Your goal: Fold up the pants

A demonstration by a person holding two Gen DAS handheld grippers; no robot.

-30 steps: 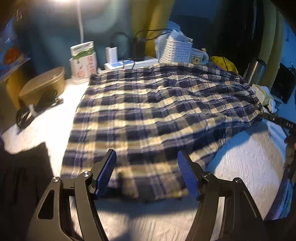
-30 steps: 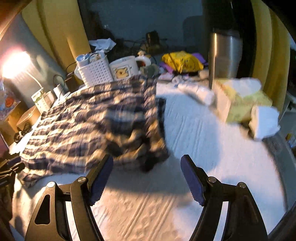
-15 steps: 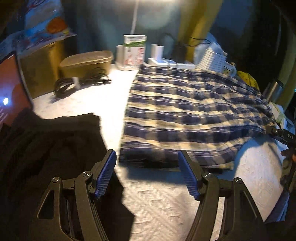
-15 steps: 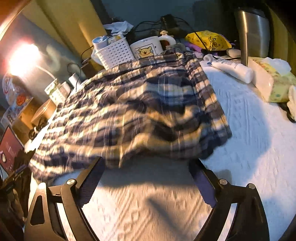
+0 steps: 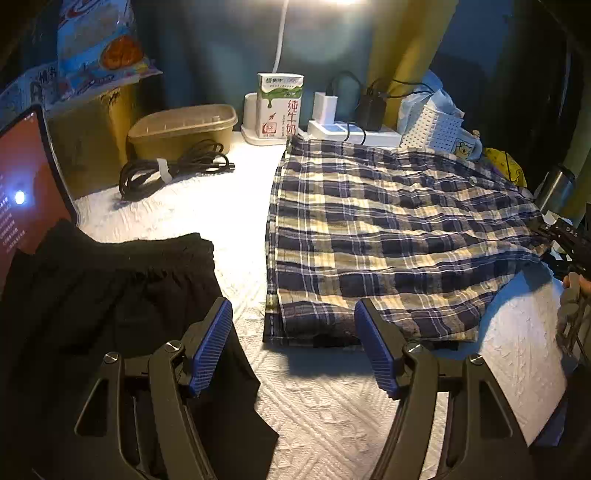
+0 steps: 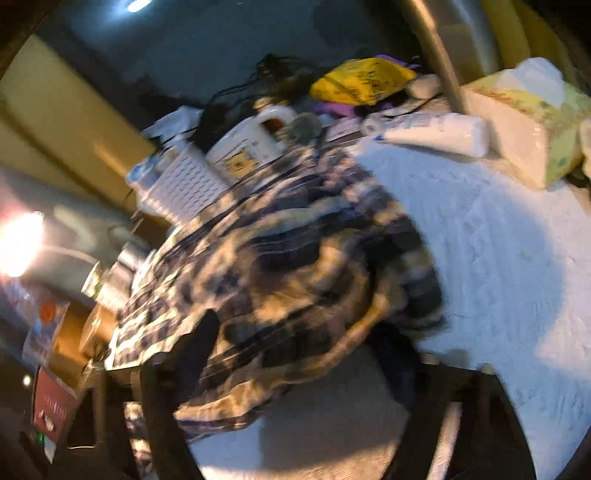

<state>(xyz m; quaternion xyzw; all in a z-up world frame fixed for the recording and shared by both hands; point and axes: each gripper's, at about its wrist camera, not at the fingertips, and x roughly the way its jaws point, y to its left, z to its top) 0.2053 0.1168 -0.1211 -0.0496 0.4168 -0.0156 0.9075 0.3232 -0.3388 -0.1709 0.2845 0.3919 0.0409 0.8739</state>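
Now the right gripper (image 6: 295,354) closes on the blue-and-cream plaid cotton pants (image 5: 388,236).
Beside the pants, the left gripper (image 5: 293,349) waits wide and empty; next comes lifting that end over.

A lamp (image 5: 343,2) glares at the top of the frame, lighting a dark teal wall (image 5: 207,55) and a yellow curtain (image 5: 402,55) at upper right; a white textured bench (image 5: 192,206) cover spreads below.
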